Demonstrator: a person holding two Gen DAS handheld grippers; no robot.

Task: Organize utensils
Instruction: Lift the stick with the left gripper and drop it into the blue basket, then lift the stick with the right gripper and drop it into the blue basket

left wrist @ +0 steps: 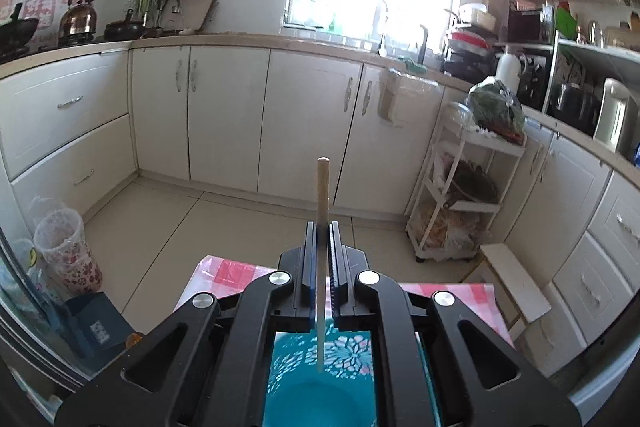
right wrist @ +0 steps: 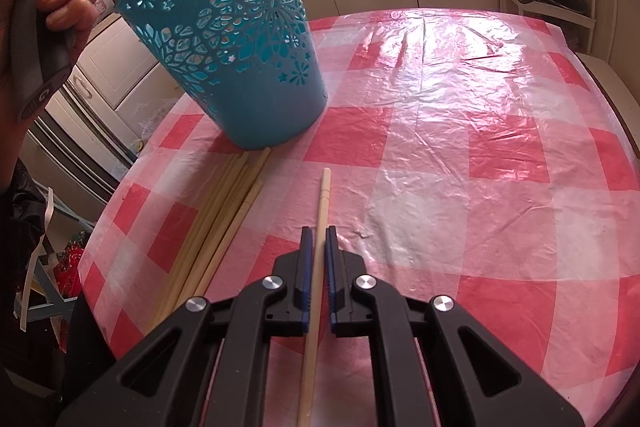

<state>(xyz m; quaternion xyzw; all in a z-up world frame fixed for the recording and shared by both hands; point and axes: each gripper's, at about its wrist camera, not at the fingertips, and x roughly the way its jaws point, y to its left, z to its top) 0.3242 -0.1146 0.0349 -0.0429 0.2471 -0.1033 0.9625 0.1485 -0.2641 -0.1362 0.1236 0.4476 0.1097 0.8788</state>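
Both jaws clamped, each on one chopstick (left wrist: 322, 211) (right wrist: 319, 227).

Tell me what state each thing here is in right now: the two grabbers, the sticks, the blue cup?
left gripper: shut on a chopstick, held upright over the holder.
right gripper: shut on a single chopstick, lying along the table.
blue holder: standing on the tablecloth, opening upward.
loose chopsticks: lying in a bundle beside the holder, not yet put away.
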